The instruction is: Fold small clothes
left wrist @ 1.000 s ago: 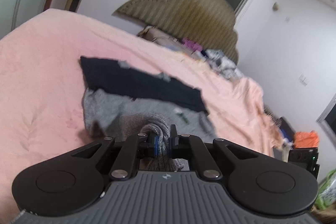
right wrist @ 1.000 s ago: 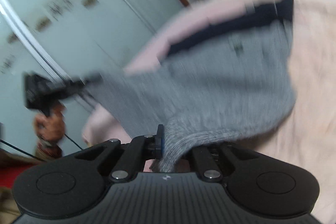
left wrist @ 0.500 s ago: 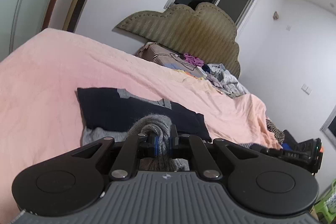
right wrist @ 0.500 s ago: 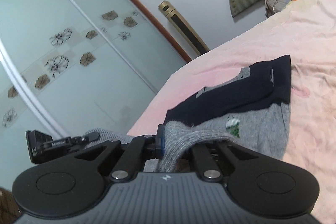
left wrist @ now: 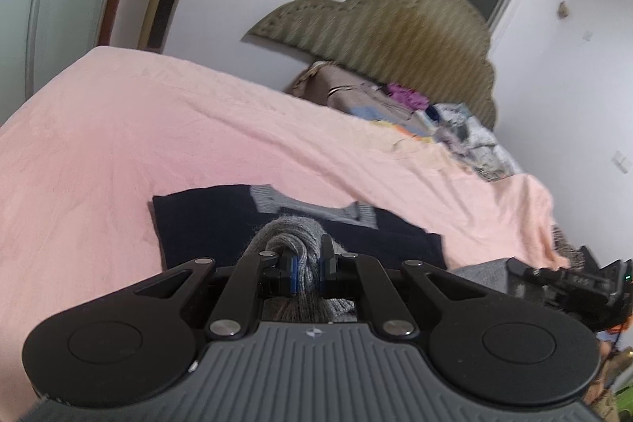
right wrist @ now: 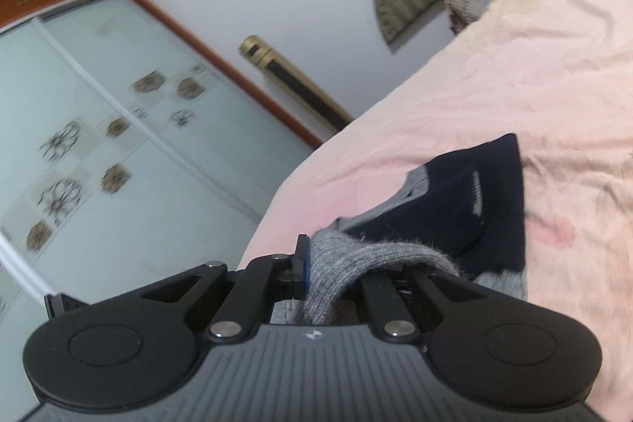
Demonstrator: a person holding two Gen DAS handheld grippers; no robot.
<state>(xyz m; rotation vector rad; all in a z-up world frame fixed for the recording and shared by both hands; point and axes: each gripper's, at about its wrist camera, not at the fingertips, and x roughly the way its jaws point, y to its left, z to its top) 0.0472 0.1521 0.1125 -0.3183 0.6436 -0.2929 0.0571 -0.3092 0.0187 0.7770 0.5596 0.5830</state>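
A small knitted sweater lies on the pink bedsheet (left wrist: 118, 129), navy (left wrist: 205, 224) at the top with a grey collar (left wrist: 277, 200). My left gripper (left wrist: 308, 258) is shut on a bunched fold of its grey hem (left wrist: 292, 230), held just over the navy part. In the right wrist view my right gripper (right wrist: 336, 263) is shut on another stretch of the grey hem (right wrist: 368, 256), which drapes over its right finger and hides it. The navy part (right wrist: 498, 208) lies just beyond. The right gripper's body (left wrist: 569, 279) shows at the right of the left wrist view.
A padded headboard (left wrist: 395, 26) and a heap of clothes and bedding (left wrist: 435, 113) stand at the bed's far end. A gold tower unit (right wrist: 300, 86) and frosted sliding doors (right wrist: 99, 145) stand past the bed's far side. Bare pink sheet lies beyond the sweater.
Both grippers have carried the grey hem across the sweater towards its navy top. The grey body that lay spread out is now mostly hidden beneath them.
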